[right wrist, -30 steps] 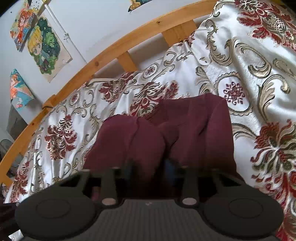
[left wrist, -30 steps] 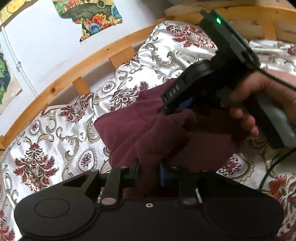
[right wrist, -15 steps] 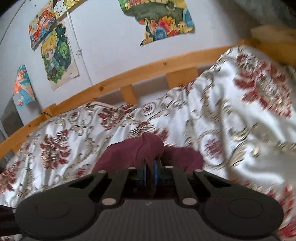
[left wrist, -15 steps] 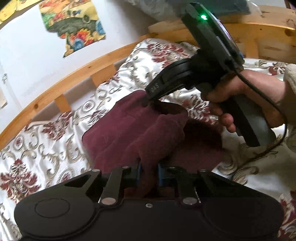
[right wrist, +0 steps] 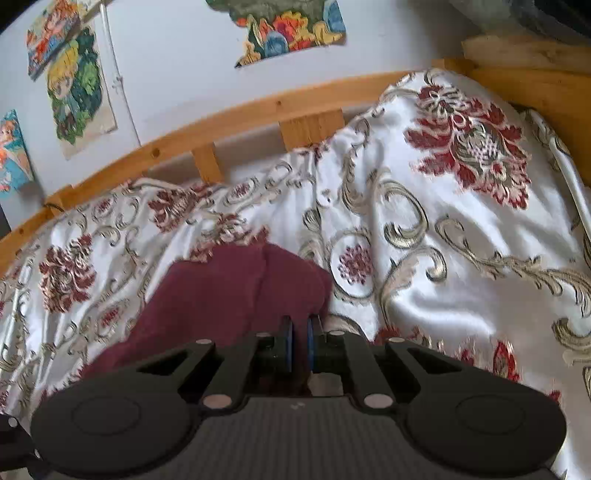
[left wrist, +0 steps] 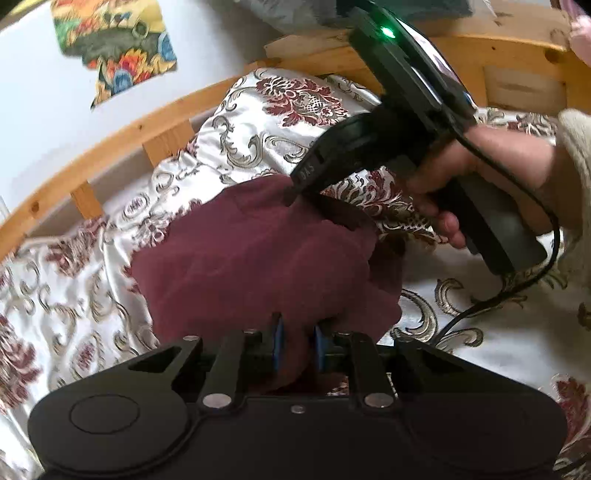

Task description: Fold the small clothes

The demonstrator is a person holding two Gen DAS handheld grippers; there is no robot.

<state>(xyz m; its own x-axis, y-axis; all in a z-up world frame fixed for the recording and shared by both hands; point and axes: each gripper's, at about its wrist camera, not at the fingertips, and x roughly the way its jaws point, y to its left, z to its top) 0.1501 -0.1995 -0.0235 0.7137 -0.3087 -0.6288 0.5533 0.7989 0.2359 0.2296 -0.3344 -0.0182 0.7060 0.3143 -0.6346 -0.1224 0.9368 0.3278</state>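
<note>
A small maroon garment lies bunched on the patterned bedspread. My left gripper is shut on its near edge, with cloth pinched between the blue pads. My right gripper is shut on the garment at its far right corner. In the left wrist view the right gripper reaches in from the right, held by a hand, with its tips buried in the cloth's far edge.
A wooden bed rail runs along the far side below a white wall with posters. The bedspread rises in a mound at the right. A black cable trails from the right gripper across the bed.
Both grippers have lifted and carried the gripped edge away from me over the rest of the garment. The right gripper has moved toward the bed rail. Both stay shut on the cloth.
</note>
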